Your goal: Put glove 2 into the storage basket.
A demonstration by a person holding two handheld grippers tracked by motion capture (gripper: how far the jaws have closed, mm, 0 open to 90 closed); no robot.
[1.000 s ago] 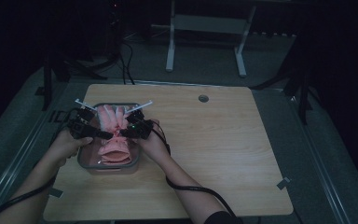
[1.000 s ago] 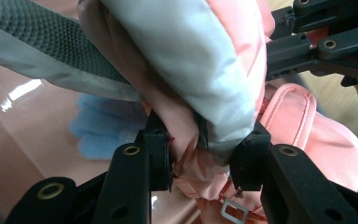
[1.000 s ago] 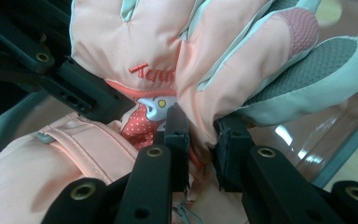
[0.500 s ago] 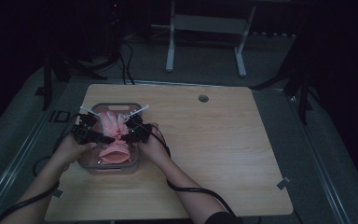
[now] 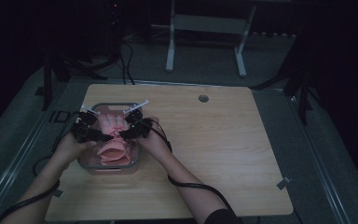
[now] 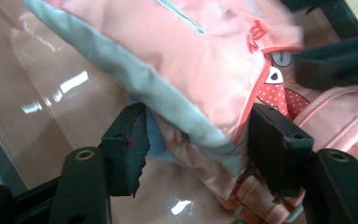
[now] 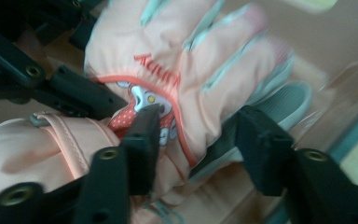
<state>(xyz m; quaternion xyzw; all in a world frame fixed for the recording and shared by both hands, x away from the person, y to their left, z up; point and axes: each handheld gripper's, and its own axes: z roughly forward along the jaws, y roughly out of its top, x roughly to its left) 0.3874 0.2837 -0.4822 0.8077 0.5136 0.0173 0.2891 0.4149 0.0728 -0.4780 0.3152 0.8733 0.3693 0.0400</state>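
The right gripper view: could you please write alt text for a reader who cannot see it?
A pink glove with grey trim and a cartoon print lies spread in a clear container, seen close up. The right hand-held gripper straddles its cuff edge with its two black jaws apart, having just been opening. The left hand-held gripper reaches in at upper left.

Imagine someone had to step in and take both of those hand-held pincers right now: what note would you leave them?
Left gripper: jaws have just been opening; the pink glove's grey edge is between them, no firm grip.
Right gripper: jaws also just opening, straddling the glove's cuff side, one pad touching the cartoon patch.
Things: the glove lies in the clear container at the table's left.
Done: glove appears placed in the container and is being released.
Left: probably draw both grippers back clear of the fabric; check nothing snags.
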